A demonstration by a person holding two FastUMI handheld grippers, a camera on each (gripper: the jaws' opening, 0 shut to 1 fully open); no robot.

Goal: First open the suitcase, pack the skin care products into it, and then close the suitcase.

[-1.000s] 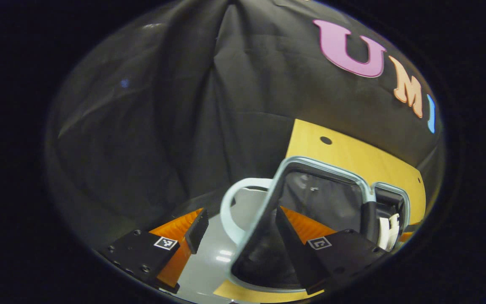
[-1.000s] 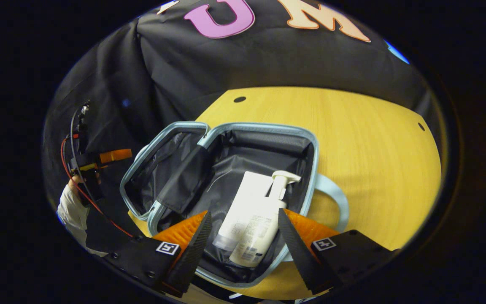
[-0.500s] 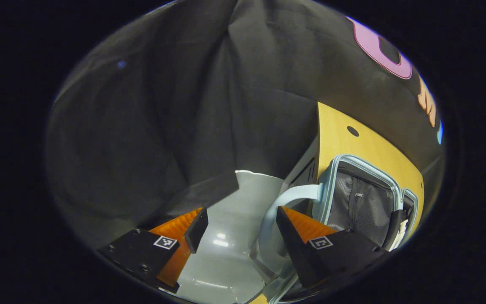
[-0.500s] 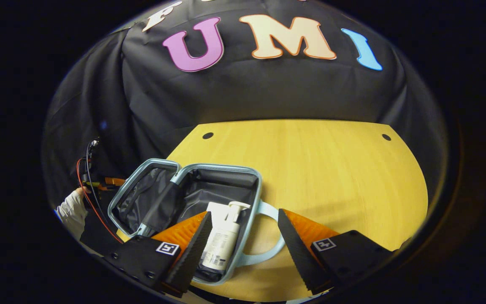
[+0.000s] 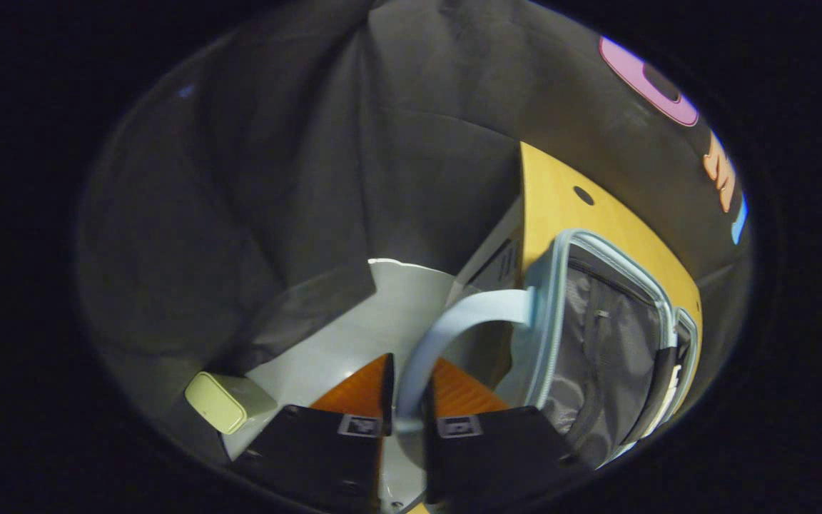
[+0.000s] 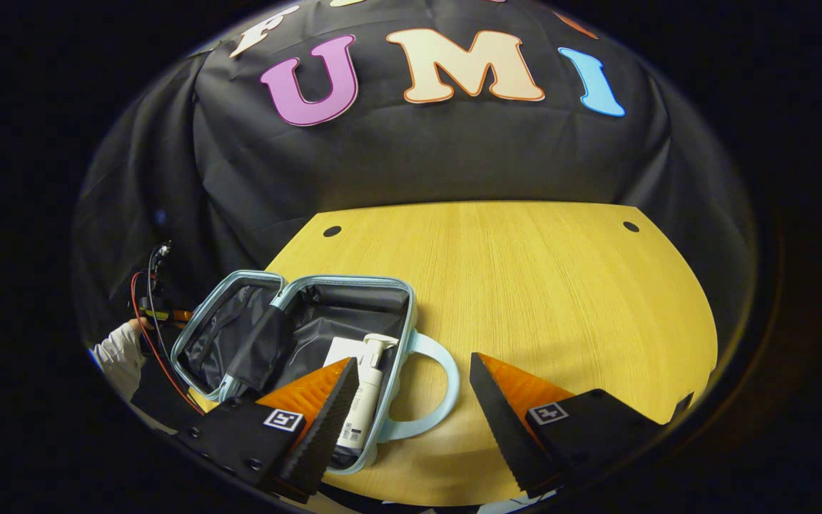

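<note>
Left gripper (image 5: 407, 400) has its fingers clamped on the pale blue loop handle (image 5: 447, 321), lower centre. The pale blue, dark-lined suitcase (image 6: 297, 285) lies open on the yellow wooden table (image 6: 525, 285), lower left, holding a white pump bottle (image 6: 361, 389). Right gripper (image 6: 411, 403) hovers, fingers spread.

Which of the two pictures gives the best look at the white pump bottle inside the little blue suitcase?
The right gripper view: the pump bottle lies in the open suitcase, its pump head plain to see. The left gripper view shows the case edge-on, with just a white sliver of it.
</note>
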